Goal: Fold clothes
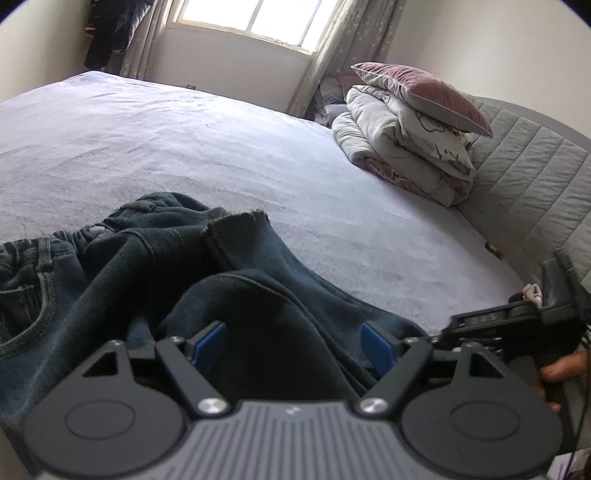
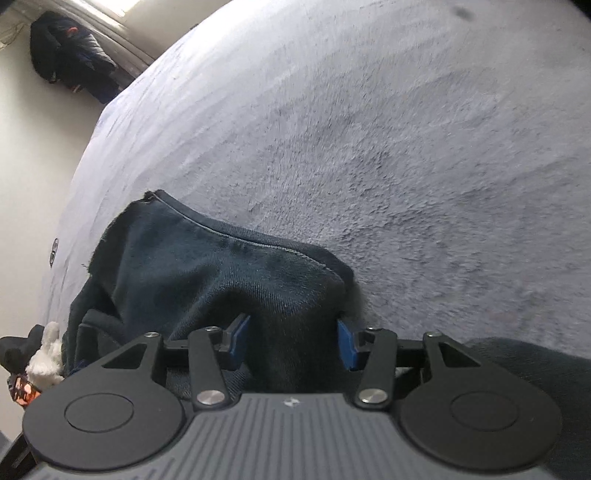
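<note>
Dark blue jeans (image 1: 147,266) lie bunched on the pale bed (image 1: 184,147), waistband at the left and a frayed leg hem in the middle. My left gripper (image 1: 293,343) is open, its blue pads on either side of a raised fold of the denim. In the right wrist view the jeans leg (image 2: 221,273) runs away from me to its frayed hem. My right gripper (image 2: 291,343) is open, with the denim lying between its blue pads. The right gripper also shows at the right edge of the left wrist view (image 1: 517,321).
A stack of folded duvets with a pink pillow (image 1: 417,125) sits at the bed's far right by the quilted grey headboard (image 1: 535,177). A window with curtains (image 1: 251,22) is behind. Dark coats (image 2: 70,55) hang at the wall. Small toys (image 2: 40,358) lie at the left.
</note>
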Available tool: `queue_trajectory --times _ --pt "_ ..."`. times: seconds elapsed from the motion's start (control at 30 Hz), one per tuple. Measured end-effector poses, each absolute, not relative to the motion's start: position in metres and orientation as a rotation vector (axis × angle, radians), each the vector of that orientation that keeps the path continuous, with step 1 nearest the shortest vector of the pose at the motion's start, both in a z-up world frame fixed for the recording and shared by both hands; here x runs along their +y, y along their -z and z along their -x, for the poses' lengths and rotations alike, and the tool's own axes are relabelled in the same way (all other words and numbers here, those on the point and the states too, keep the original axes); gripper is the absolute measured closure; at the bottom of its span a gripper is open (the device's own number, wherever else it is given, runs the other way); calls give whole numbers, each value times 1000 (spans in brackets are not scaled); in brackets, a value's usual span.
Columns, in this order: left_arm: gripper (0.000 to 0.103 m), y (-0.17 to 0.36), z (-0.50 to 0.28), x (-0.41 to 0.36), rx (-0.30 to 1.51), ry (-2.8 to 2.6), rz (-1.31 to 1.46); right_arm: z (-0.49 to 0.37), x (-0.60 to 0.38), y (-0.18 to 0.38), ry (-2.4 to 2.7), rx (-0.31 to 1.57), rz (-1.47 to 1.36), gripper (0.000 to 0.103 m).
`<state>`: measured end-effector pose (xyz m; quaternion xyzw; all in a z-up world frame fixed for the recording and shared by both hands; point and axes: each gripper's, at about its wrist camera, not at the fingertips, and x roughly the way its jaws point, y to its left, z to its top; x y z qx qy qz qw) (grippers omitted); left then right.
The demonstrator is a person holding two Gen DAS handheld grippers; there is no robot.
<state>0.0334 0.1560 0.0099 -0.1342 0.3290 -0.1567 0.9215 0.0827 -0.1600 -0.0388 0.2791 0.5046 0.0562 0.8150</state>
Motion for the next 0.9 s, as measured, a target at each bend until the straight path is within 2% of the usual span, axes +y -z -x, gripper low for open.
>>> queue_trajectory --times 0.07,0.1,0.2,0.23,0.43,0.6,0.73,0.9 --pt "22 -11 -34 161 684 320 301 -86 -155 40 -116 1073 -574 51" --pt "22 -12 -34 165 685 321 320 -87 -153 38 -113 1068 -562 55" --pt "22 -20 -39 177 685 307 358 -86 -150 32 -119 1025 -517 79" --pt "22 -24 -43 183 680 290 366 -86 -150 29 -122 1006 -513 82" --pt "21 -40 -90 228 675 167 306 -83 -153 -3 -81 813 -416 86" --pt "21 -25 -153 271 736 66 226 -93 -152 -25 -19 646 -269 86" --pt "23 0 -198 298 838 97 276 -113 -161 -21 15 619 -218 87" --pt "23 28 -232 316 920 195 440 -129 -177 0 47 679 -274 87"
